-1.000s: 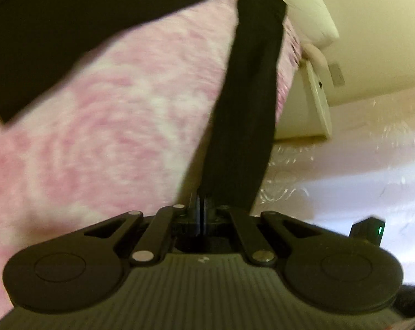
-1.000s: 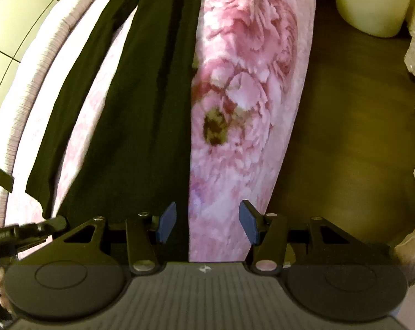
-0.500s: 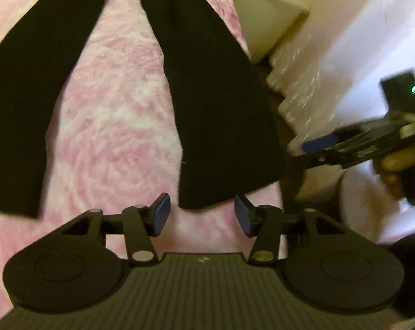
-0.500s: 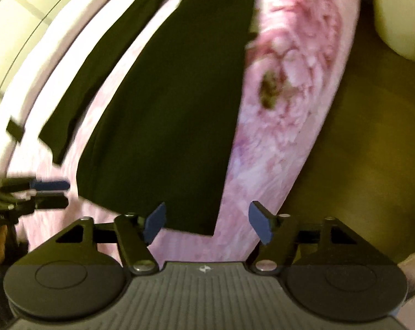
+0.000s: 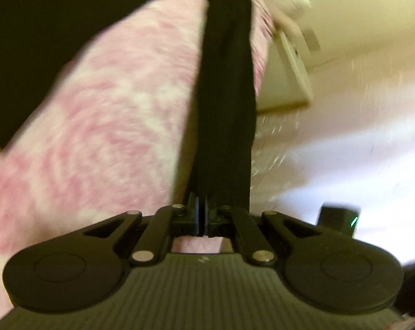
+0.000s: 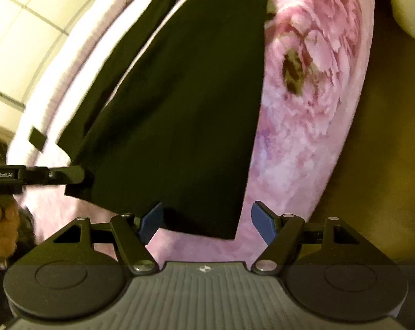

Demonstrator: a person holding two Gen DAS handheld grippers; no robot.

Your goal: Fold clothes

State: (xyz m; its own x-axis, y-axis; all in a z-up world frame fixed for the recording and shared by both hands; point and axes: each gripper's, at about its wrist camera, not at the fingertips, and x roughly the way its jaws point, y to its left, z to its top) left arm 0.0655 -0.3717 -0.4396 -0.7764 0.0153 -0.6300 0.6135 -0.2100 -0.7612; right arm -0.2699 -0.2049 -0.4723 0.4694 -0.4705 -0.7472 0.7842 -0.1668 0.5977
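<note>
The left gripper (image 5: 202, 214), fingers pressed together, pinches the hem of black fabric trousers (image 5: 225, 104) at bottom centre. The right gripper (image 6: 206, 220), fingers spread, hovers over the other leg's hem (image 6: 180, 126). Both legs stretch toward the top of frame across a pink floral blanket (image 6: 312, 115).

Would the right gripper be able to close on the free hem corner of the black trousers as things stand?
Probably yes. The right gripper is open, the black trousers' hem lies between its fingertips on the pink blanket, and nothing covers it.
</note>
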